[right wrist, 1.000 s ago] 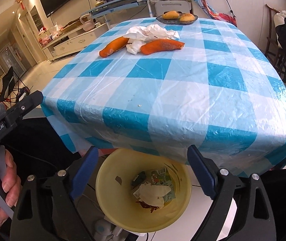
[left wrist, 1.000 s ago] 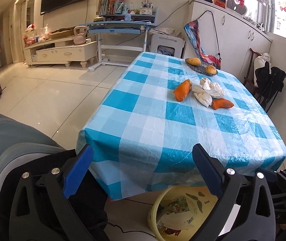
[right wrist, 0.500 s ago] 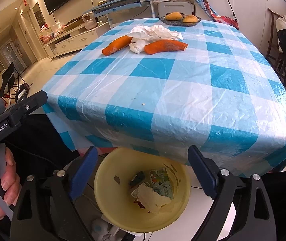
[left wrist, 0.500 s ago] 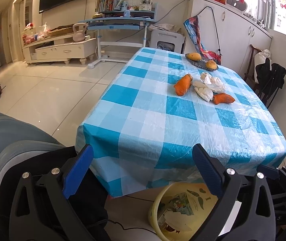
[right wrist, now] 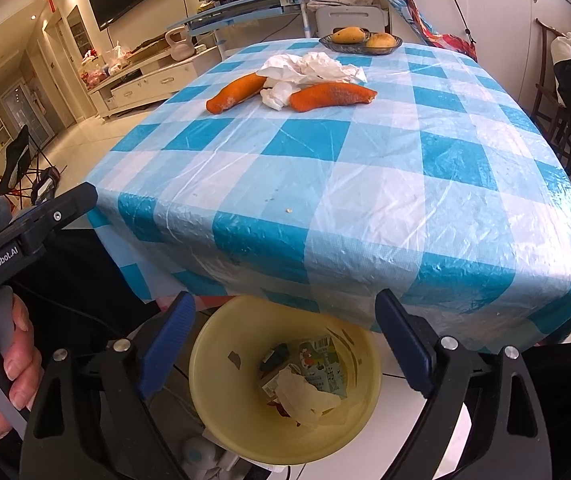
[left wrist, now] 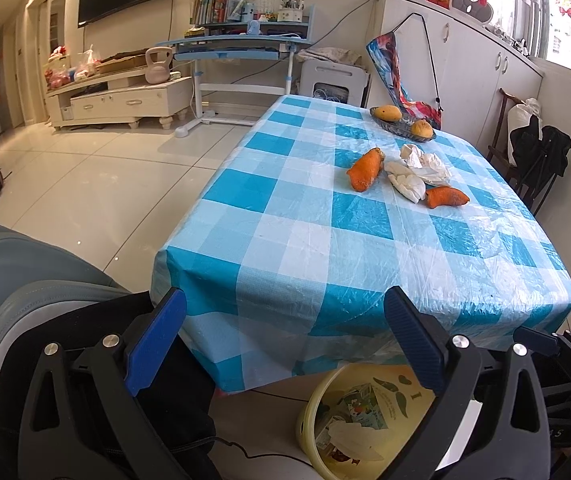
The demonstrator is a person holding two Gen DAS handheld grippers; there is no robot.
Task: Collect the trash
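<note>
Two orange fruit peels (left wrist: 365, 169) (left wrist: 446, 197) and crumpled white tissues (left wrist: 417, 172) lie far back on the blue checked table (left wrist: 325, 240). In the right wrist view the peels (right wrist: 237, 92) (right wrist: 331, 96) flank the tissues (right wrist: 309, 72). A yellow bin (right wrist: 221, 392) stands on the floor under the table's near edge, holding a tissue (right wrist: 305, 394) and a printed wrapper (right wrist: 321, 360). My right gripper (right wrist: 285, 340) hangs open above the bin with nothing between its fingers. My left gripper (left wrist: 283, 340) is open and empty before the table edge, with the bin (left wrist: 317, 412) at its lower right.
A dish with two mangoes (left wrist: 401, 122) sits at the table's far end. A dark chair with a black bag (left wrist: 537, 156) stands to the right. A grey seat (left wrist: 17, 280) is at the left. A hand holds the left gripper's handle (right wrist: 1, 364). Tiled floor (left wrist: 85, 192) lies open to the left.
The tissue in the bin has settled lower among the wrappers. Both grippers have kept still and open.
</note>
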